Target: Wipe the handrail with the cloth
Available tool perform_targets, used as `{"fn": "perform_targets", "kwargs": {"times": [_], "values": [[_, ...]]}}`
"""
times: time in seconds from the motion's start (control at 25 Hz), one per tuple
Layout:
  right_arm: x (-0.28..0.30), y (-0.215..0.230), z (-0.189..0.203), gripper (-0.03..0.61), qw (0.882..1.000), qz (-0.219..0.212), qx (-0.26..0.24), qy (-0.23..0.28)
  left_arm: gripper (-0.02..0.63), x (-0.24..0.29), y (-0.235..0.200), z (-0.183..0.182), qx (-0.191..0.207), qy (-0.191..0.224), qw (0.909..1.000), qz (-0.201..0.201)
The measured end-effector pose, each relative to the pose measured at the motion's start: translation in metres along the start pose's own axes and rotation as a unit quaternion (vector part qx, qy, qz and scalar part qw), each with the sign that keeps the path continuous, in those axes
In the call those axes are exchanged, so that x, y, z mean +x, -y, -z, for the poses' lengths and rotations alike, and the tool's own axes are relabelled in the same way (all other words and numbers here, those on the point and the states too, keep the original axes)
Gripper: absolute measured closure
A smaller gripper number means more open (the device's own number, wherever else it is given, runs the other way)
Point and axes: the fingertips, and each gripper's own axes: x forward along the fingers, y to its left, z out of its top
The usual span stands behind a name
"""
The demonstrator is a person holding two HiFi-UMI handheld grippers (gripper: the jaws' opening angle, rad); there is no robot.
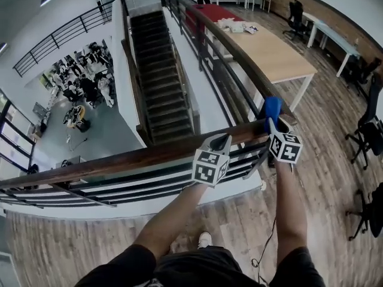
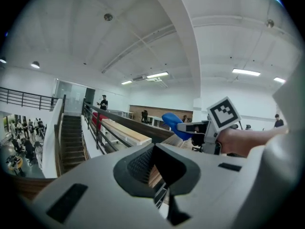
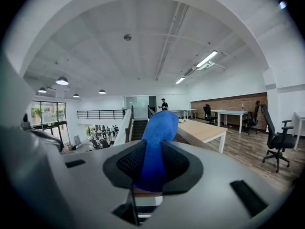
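Forearms [image 1: 170,220] reach out from under the head camera, each ending in a gripper at the wooden handrail [image 1: 137,158] of a balcony. Blue cloth [image 3: 157,137] is pinched in the right gripper [image 3: 153,165]. Its two dark pads [image 3: 128,162] press on either side of a folded wad, which sticks out well past the tips so that fabric, not plastic, would meet the wood. Seen from above, the wad sits at the corner where the near rail joins the one running away beside the stairs. Whether it touches the wood or hangs just over it I cannot tell. My guess is that the corner is a natural end to start or finish a stroke from. To the left of the cloth, the left gripper [image 1: 218,142] sits at the near rail with its jaws pressed together on nothing, seemingly parked clear of the cloth's path. Past the rail a staircase [image 1: 158,76] drops to a lower floor where people [image 1: 84,82] are gathered. On the right a long table [image 1: 275,52] and black chairs [image 1: 368,130] stand on plank flooring
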Motion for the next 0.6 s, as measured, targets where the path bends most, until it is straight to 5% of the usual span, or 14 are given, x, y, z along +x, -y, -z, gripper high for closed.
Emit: {"fn": "perform_targets", "kwargs": {"times": [0.24, 0.48, 0.6], "values": [[-0.023, -0.149, -0.004, 0.479, 0.993, -0.113, -0.004, 0.035, 0.611, -0.087, -0.079, -0.010, -0.011, 0.040, 0.9981, -0.046], [-0.042, -0.325, 0.008, 0.479, 0.973, -0.226, -0.030, 0.042, 0.611, -0.206, -0.175, 0.006, 0.035, 0.045, 0.9844, -0.166], [-0.063, -0.415, 0.013, 0.479, 0.959, -0.276, -0.045, 0.048, 0.611, -0.272, -0.206, 0.022, 0.027, 0.051, 0.9777, -0.202]]}}
